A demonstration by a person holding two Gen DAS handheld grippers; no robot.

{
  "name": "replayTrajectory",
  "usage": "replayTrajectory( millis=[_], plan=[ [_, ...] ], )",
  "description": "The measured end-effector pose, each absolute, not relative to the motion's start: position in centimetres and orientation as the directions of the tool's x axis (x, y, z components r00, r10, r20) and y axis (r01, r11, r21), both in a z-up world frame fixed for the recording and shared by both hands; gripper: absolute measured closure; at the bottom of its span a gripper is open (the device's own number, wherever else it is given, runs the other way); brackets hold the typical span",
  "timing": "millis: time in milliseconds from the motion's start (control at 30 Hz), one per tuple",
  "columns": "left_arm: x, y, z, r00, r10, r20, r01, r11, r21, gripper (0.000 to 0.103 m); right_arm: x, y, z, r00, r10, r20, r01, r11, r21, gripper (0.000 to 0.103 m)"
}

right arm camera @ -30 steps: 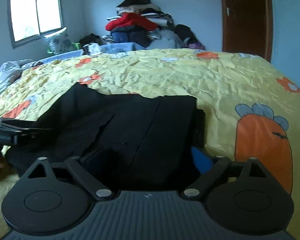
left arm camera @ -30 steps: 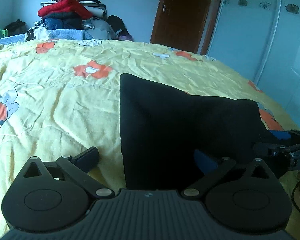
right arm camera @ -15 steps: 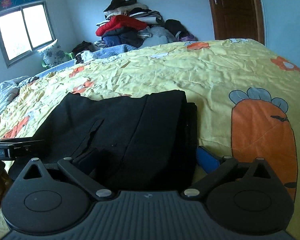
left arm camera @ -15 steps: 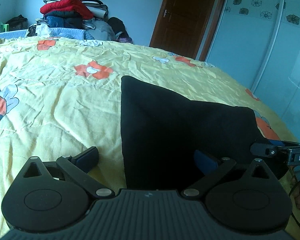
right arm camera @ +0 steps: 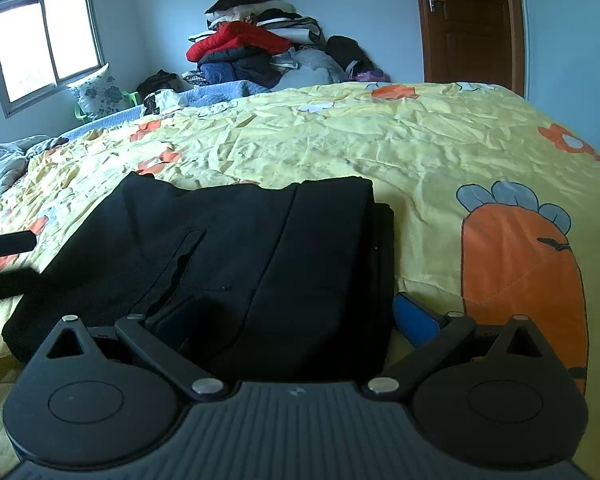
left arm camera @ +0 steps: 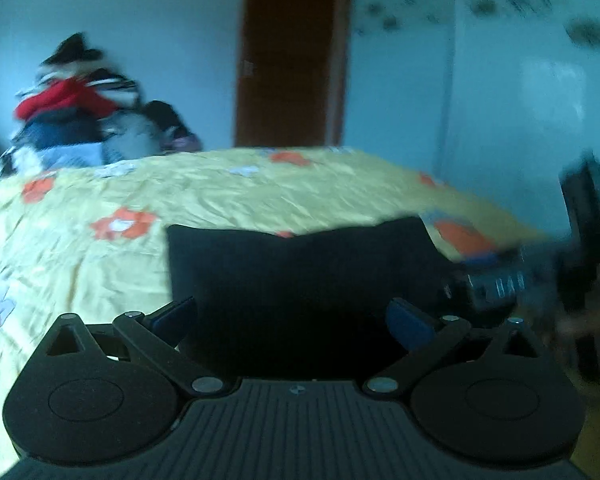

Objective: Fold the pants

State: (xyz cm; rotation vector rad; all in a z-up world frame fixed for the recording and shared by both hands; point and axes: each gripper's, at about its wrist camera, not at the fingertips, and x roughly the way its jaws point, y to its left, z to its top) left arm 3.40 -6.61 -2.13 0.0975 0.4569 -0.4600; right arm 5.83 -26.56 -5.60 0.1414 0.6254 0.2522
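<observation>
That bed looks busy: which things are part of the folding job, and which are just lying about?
Part of the job:
black pants, folded on the yellow bedspread
left gripper, open
right gripper, open

Just lying about:
clothes pile
floral pillow
door
window

Black pants [right arm camera: 236, 256] are lying on a yellow bedspread [right arm camera: 380, 148] showing orange flowers and an orange carrot print [right arm camera: 520, 264]; the far red garment [right arm camera: 236, 38] is possibly a jacket.
</observation>
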Motion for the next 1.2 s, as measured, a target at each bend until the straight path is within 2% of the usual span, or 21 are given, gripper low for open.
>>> replayTrajectory(
  millis=[67,167,267,333,400,433,500,600,800,967,1033,1200],
  plan=[
    [3.8,-7.3,-3.3,0.769,-0.399,-0.5,0.458,0.889,-0.005,0.0,5.2,-26.7,-5.3,0.811,0.238,-0.535,-0.155,0.968,0.197,0.0],
    [4.5,-6.8,-3.9,0.758,-0.398,-0.517,0.438,0.898,-0.05,0.0,2.7,-27.0,-3.7,0.899,0.126,-0.42,-0.066,0.986,0.154,0.0],
    [5.1,-6.6,-4.3,0.75,-0.382,-0.539,0.415,0.907,-0.066,0.0,0.9,-25.9,-1.9,0.923,0.195,-0.331,-0.163,0.979,0.123,0.001],
    [5.0,-6.6,-4.3,0.752,-0.375,-0.541,0.411,0.91,-0.059,0.0,1.0,-24.0,-1.7,0.9,0.236,-0.366,-0.234,0.971,0.049,0.005],
    [4.8,-6.3,-4.3,0.753,-0.371,-0.543,0.409,0.911,-0.054,0.0,1.7,-22.4,-2.3,0.866,0.253,-0.43,-0.276,0.961,0.01,0.021],
    [4.9,-6.3,-4.2,0.753,-0.37,-0.544,0.408,0.911,-0.055,0.0,2.0,-22.0,-2.8,0.846,0.269,-0.461,-0.295,0.955,0.015,0.022],
    [5.0,-6.2,-4.3,0.75,-0.362,-0.553,0.399,0.915,-0.058,0.0,2.9,-21.3,-4.2,0.801,0.269,-0.534,-0.307,0.951,0.017,0.021],
    [5.2,-5.9,-4.3,0.745,-0.368,-0.557,0.394,0.916,-0.078,0.0,2.3,-21.3,-4.6,0.814,0.272,-0.514,-0.311,0.95,0.009,0.019],
    [5.4,-5.6,-4.3,0.739,-0.379,-0.557,0.393,0.914,-0.099,0.0,2.7,-21.8,-5.0,0.818,0.247,-0.52,-0.273,0.962,0.028,0.001],
    [5.8,-4.1,-4.0,0.732,-0.393,-0.556,0.368,0.915,-0.163,0.0,2.6,-23.2,-4.9,0.818,0.262,-0.512,-0.256,0.963,0.084,0.0],
    [6.9,-2.7,-4.1,0.7,-0.419,-0.578,0.343,0.907,-0.243,0.001,2.7,-24.5,-4.8,0.821,0.261,-0.508,-0.218,0.965,0.143,0.0],
    [10.1,1.1,-4.0,0.615,-0.578,-0.537,0.304,0.802,-0.515,0.0,4.5,-30.4,-5.2,0.776,0.37,-0.511,-0.14,0.891,0.433,0.0]
  ],
)
